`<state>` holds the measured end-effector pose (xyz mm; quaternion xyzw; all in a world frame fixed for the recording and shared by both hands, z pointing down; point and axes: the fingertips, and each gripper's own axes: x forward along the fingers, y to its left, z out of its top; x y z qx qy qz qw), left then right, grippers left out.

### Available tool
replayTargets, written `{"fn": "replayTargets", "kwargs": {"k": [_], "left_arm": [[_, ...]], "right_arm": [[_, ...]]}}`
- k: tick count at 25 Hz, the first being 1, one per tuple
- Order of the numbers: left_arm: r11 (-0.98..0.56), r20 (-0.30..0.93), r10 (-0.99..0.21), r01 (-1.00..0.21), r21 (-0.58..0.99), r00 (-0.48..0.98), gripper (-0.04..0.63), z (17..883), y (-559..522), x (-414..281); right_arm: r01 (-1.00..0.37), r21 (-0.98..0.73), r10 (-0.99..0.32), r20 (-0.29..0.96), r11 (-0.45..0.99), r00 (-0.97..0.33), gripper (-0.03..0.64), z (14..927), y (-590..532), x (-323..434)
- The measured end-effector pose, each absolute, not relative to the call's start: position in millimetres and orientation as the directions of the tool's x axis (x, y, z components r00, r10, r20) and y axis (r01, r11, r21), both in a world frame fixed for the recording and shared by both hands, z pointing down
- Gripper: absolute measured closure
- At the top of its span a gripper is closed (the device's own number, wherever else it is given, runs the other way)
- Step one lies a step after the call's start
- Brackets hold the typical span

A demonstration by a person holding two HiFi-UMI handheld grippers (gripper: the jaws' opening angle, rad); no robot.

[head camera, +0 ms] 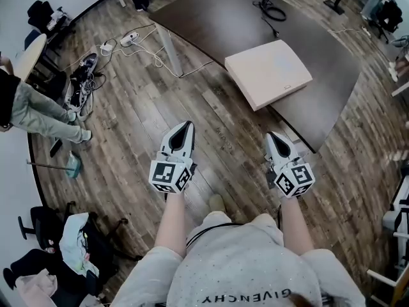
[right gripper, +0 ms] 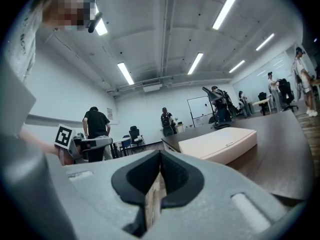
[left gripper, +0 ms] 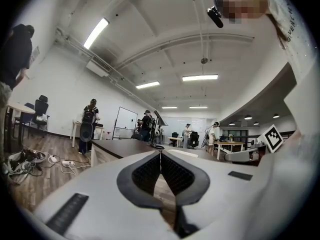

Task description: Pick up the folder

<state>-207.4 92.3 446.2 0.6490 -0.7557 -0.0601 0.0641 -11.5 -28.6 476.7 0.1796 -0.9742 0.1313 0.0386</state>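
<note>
A pale pink, flat rectangular folder, perhaps cardboard, lies on the dark brown worktop. The left tool and right tool are closed, empty, short of it.

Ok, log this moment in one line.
left gripper: shut, empty | right gripper: shut, empty | folder: flat on table, untouched

Large open office with a grey-brown wood-plank floor and white walls. A dark curved surface stands ahead. Long strip lights cross the white ceiling. A power strip and cables lie on the floor; a whiteboard stands far off.
</note>
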Motion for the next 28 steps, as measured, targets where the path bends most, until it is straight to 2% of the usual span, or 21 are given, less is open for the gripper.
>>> {"fn": "replayTargets", "kwargs": {"k": [19,28], "left_arm": [[0.015,0.022,-1.0,-0.982,0.191,-0.011,0.595,484.3,32.3,-239.5],[-0.048,0.051,-0.997,-0.977,0.209,0.06,0.595,505.2,-37.1,-276.7]], "right_arm": [[-0.465,-0.437,-0.451,0.143,0.77,-0.881,0.57,524.6,-65.2,-49.2],[-0.488,-0.662,-0.552,0.133,0.569,-0.823,0.497,557.0,-122.0,-70.7]]}}
